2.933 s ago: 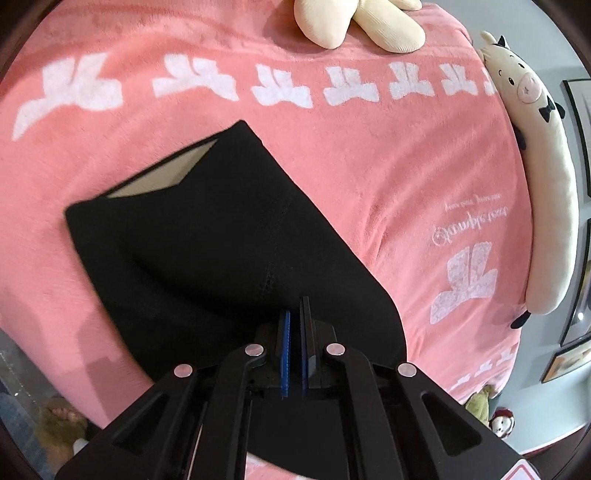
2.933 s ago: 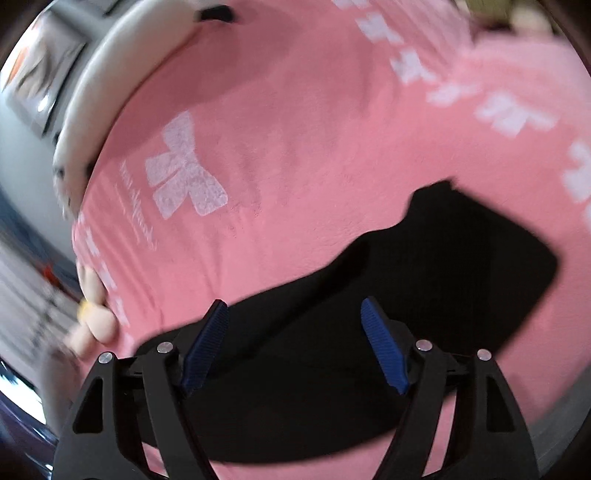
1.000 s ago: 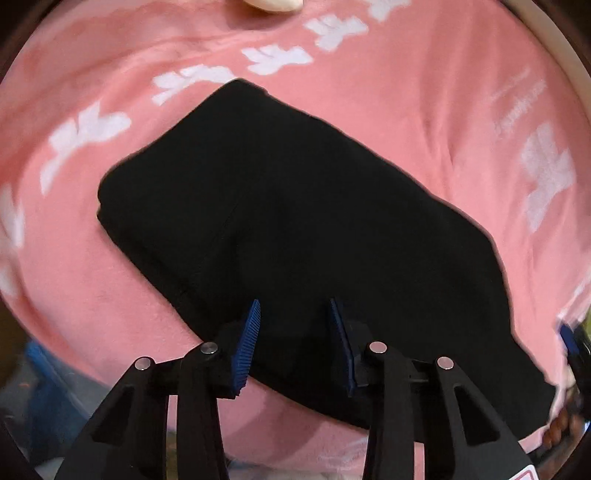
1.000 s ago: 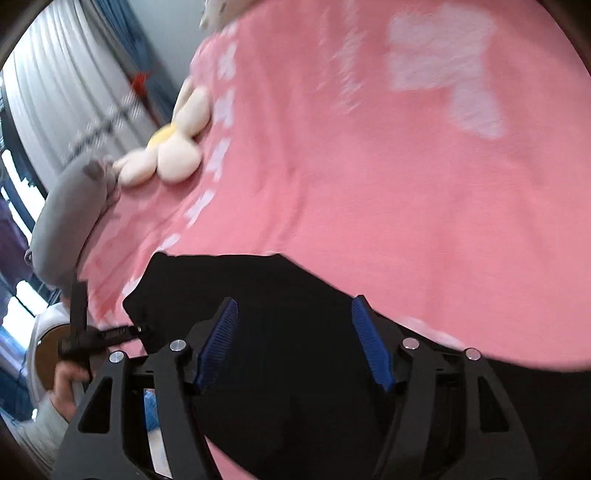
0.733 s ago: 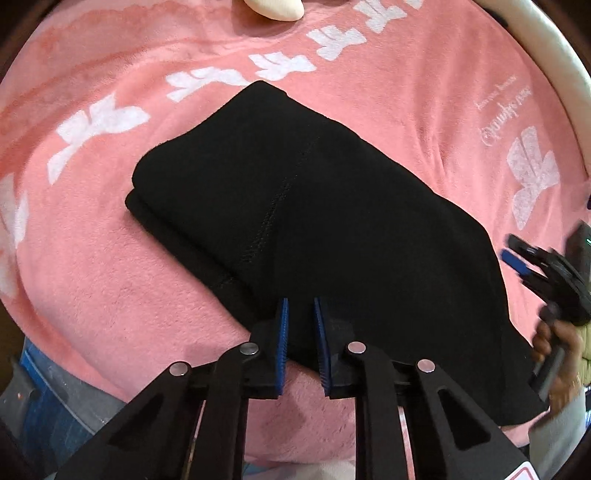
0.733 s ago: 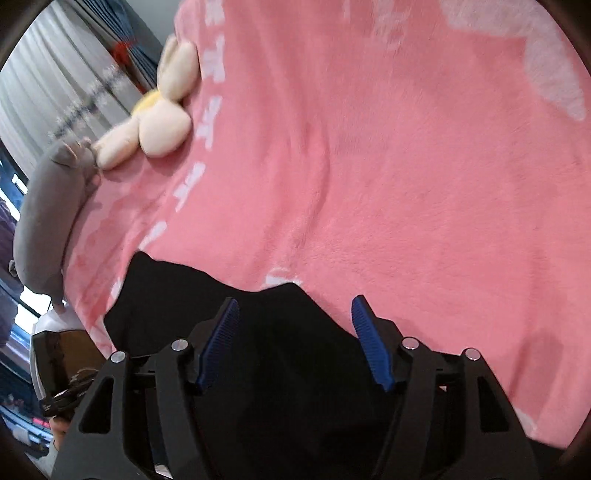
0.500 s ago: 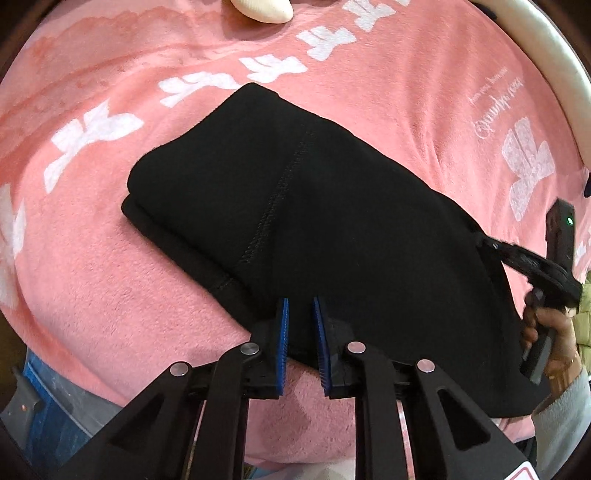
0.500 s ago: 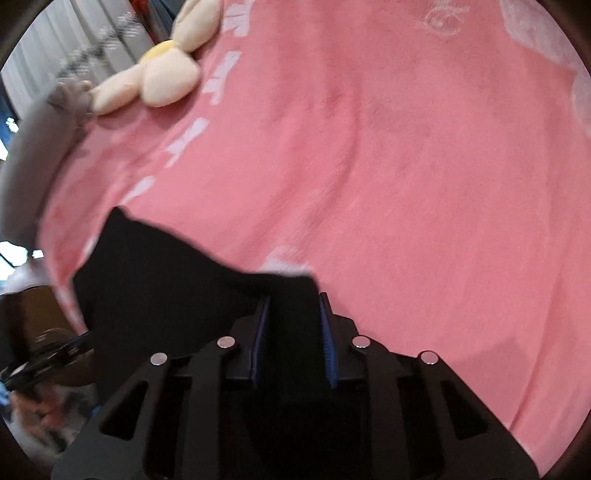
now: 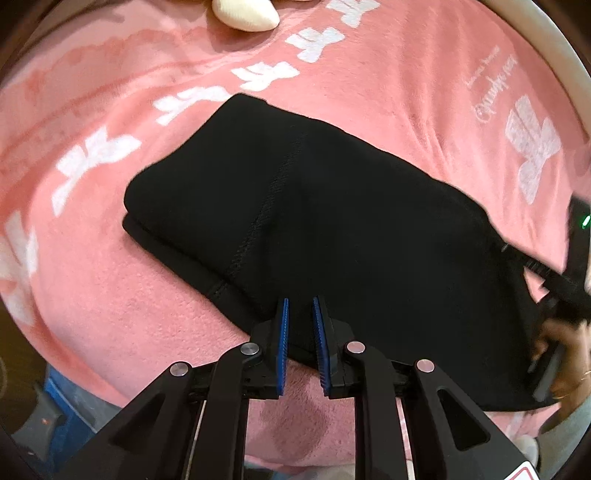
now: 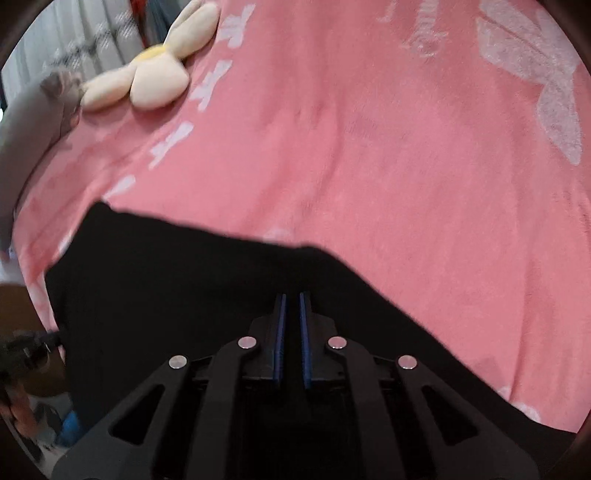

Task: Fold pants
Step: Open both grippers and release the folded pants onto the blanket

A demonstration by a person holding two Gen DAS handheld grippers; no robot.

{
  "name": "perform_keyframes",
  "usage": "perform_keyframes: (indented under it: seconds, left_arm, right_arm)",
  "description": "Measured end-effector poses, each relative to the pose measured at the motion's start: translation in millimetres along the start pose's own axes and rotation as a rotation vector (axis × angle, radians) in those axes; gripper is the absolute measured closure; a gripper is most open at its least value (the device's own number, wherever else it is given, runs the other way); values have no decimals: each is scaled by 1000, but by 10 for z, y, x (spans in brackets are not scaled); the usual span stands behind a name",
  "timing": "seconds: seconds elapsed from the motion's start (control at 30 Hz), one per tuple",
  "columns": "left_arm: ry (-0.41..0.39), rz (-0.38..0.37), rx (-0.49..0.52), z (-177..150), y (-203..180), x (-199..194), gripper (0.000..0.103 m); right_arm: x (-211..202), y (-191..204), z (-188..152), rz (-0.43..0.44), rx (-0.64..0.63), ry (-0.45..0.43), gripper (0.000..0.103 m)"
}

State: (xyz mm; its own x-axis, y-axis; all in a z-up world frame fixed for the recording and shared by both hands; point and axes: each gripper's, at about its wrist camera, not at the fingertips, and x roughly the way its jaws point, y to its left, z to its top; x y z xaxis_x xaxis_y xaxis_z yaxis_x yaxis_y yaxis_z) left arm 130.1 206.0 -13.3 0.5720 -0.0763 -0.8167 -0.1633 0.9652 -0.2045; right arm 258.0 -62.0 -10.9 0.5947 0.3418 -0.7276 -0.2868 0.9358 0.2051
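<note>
Black pants (image 9: 332, 229) lie folded lengthwise on a pink blanket (image 9: 110, 302). My left gripper (image 9: 300, 314) is shut on the near edge of the pants close to the folded end. My right gripper (image 10: 290, 306) is shut on the pants (image 10: 184, 295) at their other end. The right gripper also shows in the left wrist view (image 9: 546, 280), held in a hand at the far right edge of the pants. The left gripper shows small and dark at the left edge of the right wrist view (image 10: 26, 349).
A cream plush toy (image 10: 147, 77) lies on the blanket beyond the pants; part of it shows in the left wrist view (image 9: 243, 14). A long white plush (image 9: 535, 44) runs along the blanket's far right edge. The bed's edge is just below my left gripper.
Both grippers were open a second ago and have closed on the pants, the left first, then the right. The right gripper moved in to the pants' far end.
</note>
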Motion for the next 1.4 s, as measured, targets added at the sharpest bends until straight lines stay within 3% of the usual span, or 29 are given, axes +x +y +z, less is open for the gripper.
perform_keyframes:
  seconds: [0.1,0.2,0.27,0.4,0.5,0.63,0.67,0.7,0.77,0.8,0.9,0.93,1.0,1.13,1.17,1.23,1.27,1.4]
  left_arm:
    - [1,53,30,17,-110,-57,87]
    - [-13,72,49,0,-237,-147,86]
    - [-19,78,60,-32,-362,-214,77]
    - [-80,144,149,-128,-728,-382,60]
    - [-111,161,204,-206,-1015,-479,54]
    - [-100,114,206,-331,-1285,-550,44]
    - [-99,112,210,-346,-1331,-543,41]
    - [-98,109,215,-383,-1386,-548,39]
    - [-87,105,221,-444,-1516,-530,35]
    - [-78,100,219,-470,-1580,-505,35]
    - [-37,72,216,-541,-1781,-424,35]
    - [-22,65,220,-565,-1873,-393,35]
    - [-14,59,236,-617,-2020,-386,35]
    - [-19,66,298,-709,-2280,-398,33]
    - [-24,71,316,-730,-2349,-402,32]
    - [-30,87,334,-752,-2408,-404,32]
    - [-31,96,339,-741,-2428,-400,32]
    - [-33,121,338,-720,-2443,-385,31]
  right_arm:
    - [-294,3,-40,43,46,-66,96]
    - [-245,-146,-398,-75,16,32,96]
    - [-532,-285,-559,-49,72,-7,95]
    - [-1252,-588,-993,-136,123,-93,94]
    - [-1671,-1143,-1393,-281,200,-86,94]
    - [-2284,-2047,-2059,-502,344,-71,97]
    - [-2500,-2249,-2220,-477,399,-103,99]
    - [-2806,-2464,-2399,-450,481,-160,95]
    - [-3185,-2713,-2604,-555,556,-199,91]
    - [-3321,-2814,-2677,-566,579,-220,91]
    - [-3742,-3254,-2951,-549,719,-297,76]
    - [-3764,-3282,-2968,-542,731,-310,66]
    - [-3768,-3322,-2923,-535,732,-333,59]
    - [-3595,-3543,-2767,-545,678,-288,47]
    - [-3500,-3584,-2729,-549,661,-270,48]
    - [-3379,-3667,-2682,-525,625,-237,89]
    - [-3371,-3652,-2644,-540,602,-224,95]
    - [-3537,-3710,-2636,-627,557,-258,99]
